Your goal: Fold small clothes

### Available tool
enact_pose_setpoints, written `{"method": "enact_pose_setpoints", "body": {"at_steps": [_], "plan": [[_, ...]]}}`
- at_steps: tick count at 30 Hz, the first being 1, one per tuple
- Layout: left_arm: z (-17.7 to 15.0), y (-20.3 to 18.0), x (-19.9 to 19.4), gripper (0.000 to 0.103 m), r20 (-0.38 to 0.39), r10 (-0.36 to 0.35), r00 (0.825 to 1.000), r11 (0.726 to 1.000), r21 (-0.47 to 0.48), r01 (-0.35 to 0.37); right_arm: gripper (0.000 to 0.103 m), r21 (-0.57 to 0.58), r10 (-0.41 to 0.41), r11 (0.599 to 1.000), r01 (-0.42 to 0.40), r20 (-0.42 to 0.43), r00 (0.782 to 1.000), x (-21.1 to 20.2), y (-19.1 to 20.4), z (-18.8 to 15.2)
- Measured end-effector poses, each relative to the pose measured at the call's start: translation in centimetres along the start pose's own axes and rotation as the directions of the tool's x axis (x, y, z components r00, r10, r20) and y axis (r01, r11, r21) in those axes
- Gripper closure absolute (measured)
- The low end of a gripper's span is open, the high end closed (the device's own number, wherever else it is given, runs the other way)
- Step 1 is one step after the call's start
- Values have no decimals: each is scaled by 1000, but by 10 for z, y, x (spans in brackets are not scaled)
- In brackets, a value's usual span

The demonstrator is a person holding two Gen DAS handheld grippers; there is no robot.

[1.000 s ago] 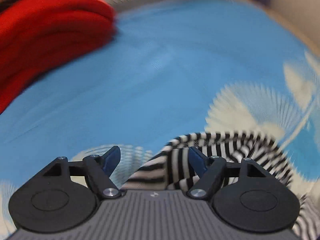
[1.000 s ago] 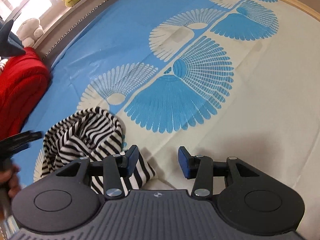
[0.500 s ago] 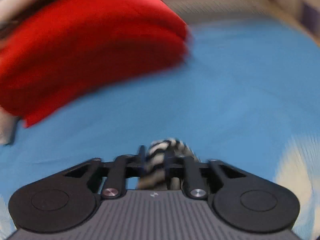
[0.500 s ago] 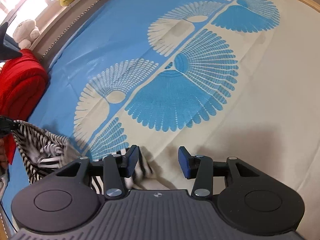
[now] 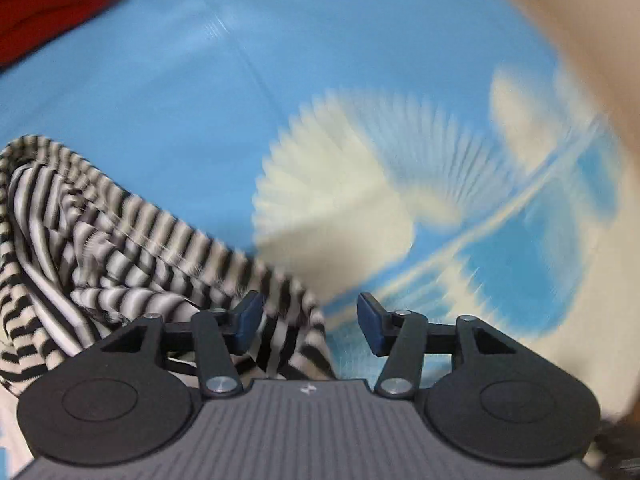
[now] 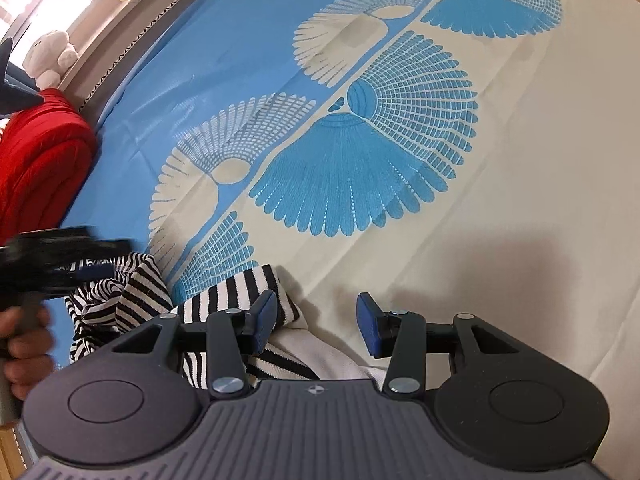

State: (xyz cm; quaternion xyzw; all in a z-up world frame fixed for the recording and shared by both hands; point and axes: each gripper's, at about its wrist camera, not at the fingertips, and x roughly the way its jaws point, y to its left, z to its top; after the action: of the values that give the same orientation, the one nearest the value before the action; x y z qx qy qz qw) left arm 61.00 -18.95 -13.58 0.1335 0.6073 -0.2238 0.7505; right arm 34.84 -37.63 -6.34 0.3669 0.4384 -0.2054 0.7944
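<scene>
A: Status?

B: left gripper and right gripper both spread wide, holding nothing. Striped garment bunched on the bedsheet, at 9 o'clock of the left fingers; its hem lies by the right gripper's left pad.

A: Handling?

B: Soft, light knit, likely limp and slidy. Pinch the hem edge. Left view is blurred, so layers unclear.

A: Containers?

B: None visible. Red blanket at 10 o'clock.
</scene>
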Motion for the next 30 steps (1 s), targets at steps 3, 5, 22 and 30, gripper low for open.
{"method": "enact_pose_setpoints", "body": {"at_steps": [3, 5, 22, 30], "plan": [[3, -21, 26, 98, -71, 85, 994, 991, 112, -77, 56, -3, 10, 1000, -10, -7, 1000, 0, 0, 1], [17, -20, 3, 98, 52, 48, 998, 996, 73, -52, 52, -47, 9, 999, -11, -32, 999, 5, 5, -3], [-87, 36, -171, 42, 559, 85, 825, 987, -162, 8, 80, -141, -99, 988, 66, -239, 966, 46, -11, -34], [-315, 40, -199, 42, 408, 222, 886, 929, -366, -65, 100, -121, -73, 991, 51, -178, 981, 27, -38, -21]]}}
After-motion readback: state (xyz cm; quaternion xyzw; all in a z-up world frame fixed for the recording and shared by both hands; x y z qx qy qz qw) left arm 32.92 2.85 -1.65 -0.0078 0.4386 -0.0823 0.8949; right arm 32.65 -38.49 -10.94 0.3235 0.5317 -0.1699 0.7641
